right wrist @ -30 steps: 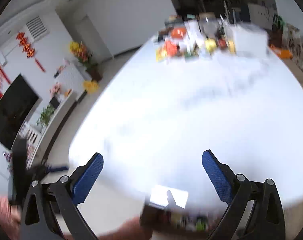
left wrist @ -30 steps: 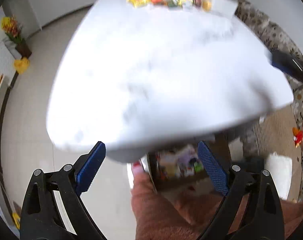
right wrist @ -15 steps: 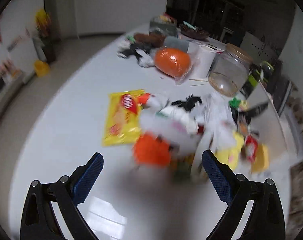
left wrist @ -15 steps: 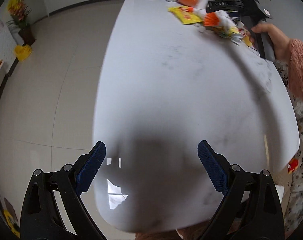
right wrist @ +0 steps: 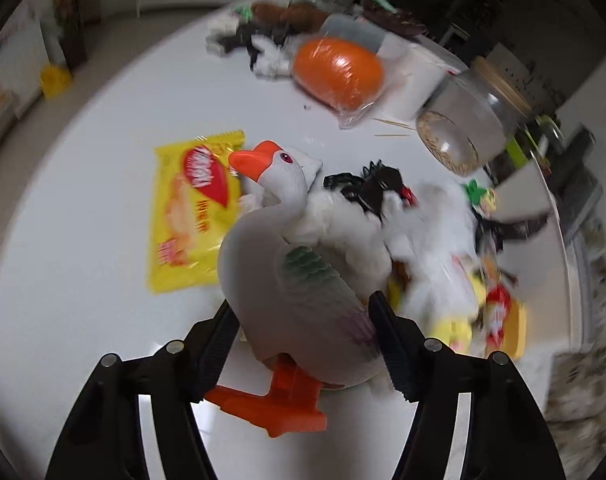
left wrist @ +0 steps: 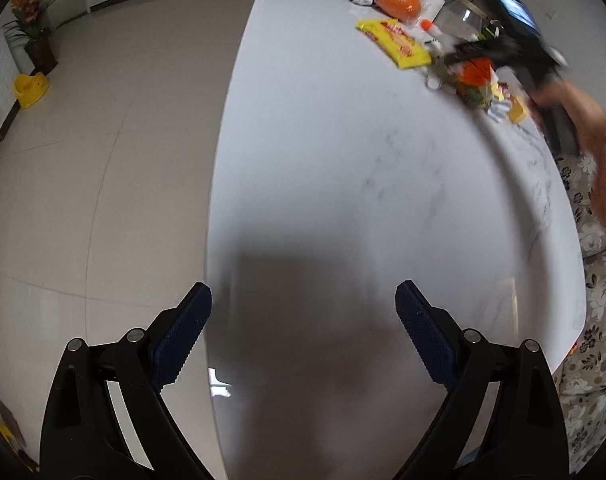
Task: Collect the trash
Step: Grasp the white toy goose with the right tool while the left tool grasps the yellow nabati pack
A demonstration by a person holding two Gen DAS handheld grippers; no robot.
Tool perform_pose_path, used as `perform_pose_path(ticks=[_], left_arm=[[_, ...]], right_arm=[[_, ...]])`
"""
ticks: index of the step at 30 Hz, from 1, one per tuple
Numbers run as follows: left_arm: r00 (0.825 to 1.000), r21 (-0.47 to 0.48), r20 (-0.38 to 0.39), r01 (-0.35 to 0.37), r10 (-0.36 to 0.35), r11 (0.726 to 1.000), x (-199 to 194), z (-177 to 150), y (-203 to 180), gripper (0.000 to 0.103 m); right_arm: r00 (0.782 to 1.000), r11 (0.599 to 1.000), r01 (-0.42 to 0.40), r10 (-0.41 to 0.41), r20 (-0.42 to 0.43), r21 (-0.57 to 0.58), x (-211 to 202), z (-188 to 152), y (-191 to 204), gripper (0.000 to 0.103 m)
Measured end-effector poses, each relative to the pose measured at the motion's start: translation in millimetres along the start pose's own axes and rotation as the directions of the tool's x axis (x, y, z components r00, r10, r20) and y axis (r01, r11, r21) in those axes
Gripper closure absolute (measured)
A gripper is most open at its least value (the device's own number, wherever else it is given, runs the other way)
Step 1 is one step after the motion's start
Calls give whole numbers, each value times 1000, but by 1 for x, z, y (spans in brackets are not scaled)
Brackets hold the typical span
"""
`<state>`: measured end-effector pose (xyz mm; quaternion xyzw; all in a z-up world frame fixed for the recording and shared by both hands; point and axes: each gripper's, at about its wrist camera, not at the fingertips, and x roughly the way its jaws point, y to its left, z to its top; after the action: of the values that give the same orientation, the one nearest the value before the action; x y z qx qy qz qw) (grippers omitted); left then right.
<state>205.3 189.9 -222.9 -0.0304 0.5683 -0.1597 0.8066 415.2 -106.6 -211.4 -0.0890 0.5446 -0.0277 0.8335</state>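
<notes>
A grey toy goose (right wrist: 299, 280) with an orange beak and orange feet stands on the white table (right wrist: 83, 240). My right gripper (right wrist: 303, 344) is closed on its body. A yellow snack wrapper (right wrist: 191, 208) lies flat left of the goose, and a pile of white tissue and coloured wrappers (right wrist: 443, 248) lies right of it. My left gripper (left wrist: 299, 336) is open and empty over the near table end. In the left wrist view the trash pile (left wrist: 475, 80) and yellow wrapper (left wrist: 395, 42) lie far right, with my right gripper (left wrist: 503, 52) blurred over them.
An orange bagged object (right wrist: 339, 72), a glass jar (right wrist: 467, 128) with a wooden lid, a white cup (right wrist: 423, 80) and dark clutter (right wrist: 287, 16) stand at the table's far end. Tiled floor (left wrist: 103, 140) lies left of the table. A floral sofa (left wrist: 591, 340) is on the right.
My right gripper moved in to the trash pile and closed on the toy goose. My left gripper shifted a little further over the table and stayed open.
</notes>
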Motion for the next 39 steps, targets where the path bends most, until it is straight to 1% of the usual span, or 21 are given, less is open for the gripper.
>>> perform_pose_path(ticks=[2, 5, 6, 8, 11, 12, 14, 15, 17, 18, 19, 21, 26, 29, 30, 31, 32, 33, 35, 37, 39], left_arm=[[1000, -12, -8, 14, -14, 1000, 6, 18, -1, 12], [996, -68, -22, 83, -85, 994, 24, 65, -9, 12], [995, -85, -19, 99, -100, 991, 34, 87, -15, 12], [994, -98, -1, 105, -106, 990, 48, 124, -30, 12], [995, -140, 1, 95, -96, 986, 79, 192, -53, 12], [997, -165, -4, 78, -80, 983, 89, 212, -60, 12], [1000, -230, -24, -14, 9, 973, 109, 256, -72, 12], [998, -250, -42, -60, 51, 966, 118, 275, -79, 12], [994, -272, -71, -98, 82, 957, 134, 299, -90, 12], [993, -277, -77, -110, 92, 954, 139, 306, -94, 12], [986, -269, -89, -157, 138, 950, 146, 314, -102, 12], [964, -236, -137, -253, 226, 938, 164, 325, -114, 12], [953, -246, -175, -286, 248, 926, 182, 334, -126, 12], [951, -252, -202, -282, 235, 926, 192, 337, -132, 12], [951, -241, -210, -275, 227, 931, 197, 335, -135, 14], [950, -233, -222, -272, 221, 934, 201, 333, -137, 20], [941, -199, -214, -303, 261, 932, 203, 333, -141, 25], [949, -169, -168, -295, 267, 941, 201, 335, -149, 42], [949, -129, -143, -298, 280, 946, 197, 331, -155, 49], [958, -120, -124, -272, 257, 955, 193, 324, -152, 54], [965, -121, -117, -247, 233, 962, 186, 315, -145, 55]], right_arm=[[997, 994, -74, 71, 41, 84, -27, -23, -13, 38], [977, 966, -188, 166, 132, 176, -77, -69, -24, 38], [971, 958, -211, 182, 156, 196, -91, -83, -27, 38], [954, 931, -266, 217, 206, 248, -121, -118, -32, 38], [942, 906, -297, 226, 247, 300, -154, -165, -33, 38], [940, 895, -305, 228, 253, 325, -162, -181, -34, 38], [938, 875, -315, 229, 261, 368, -173, -205, -37, 38], [939, 862, -317, 226, 261, 396, -179, -219, -40, 38], [940, 843, -319, 223, 259, 433, -184, -237, -44, 38], [942, 837, -314, 218, 254, 447, -186, -245, -46, 38], [947, 835, -301, 205, 246, 461, -189, -255, -47, 38], [952, 828, -290, 195, 237, 480, -191, -267, -49, 38], [949, 803, -300, 197, 246, 515, -194, -289, -53, 38], [948, 799, -306, 207, 241, 518, -194, -295, -49, 38], [948, 800, -307, 209, 239, 516, -195, -297, -48, 38], [947, 799, -311, 213, 240, 515, -195, -297, -46, 38], [946, 800, -312, 214, 242, 512, -196, -298, -46, 38], [948, 803, -306, 209, 240, 511, -197, -300, -45, 38], [948, 802, -306, 208, 240, 512, -198, -301, -45, 38], [946, 797, -310, 209, 246, 518, -197, -301, -48, 38], [942, 790, -322, 213, 258, 522, -197, -302, -50, 38]])
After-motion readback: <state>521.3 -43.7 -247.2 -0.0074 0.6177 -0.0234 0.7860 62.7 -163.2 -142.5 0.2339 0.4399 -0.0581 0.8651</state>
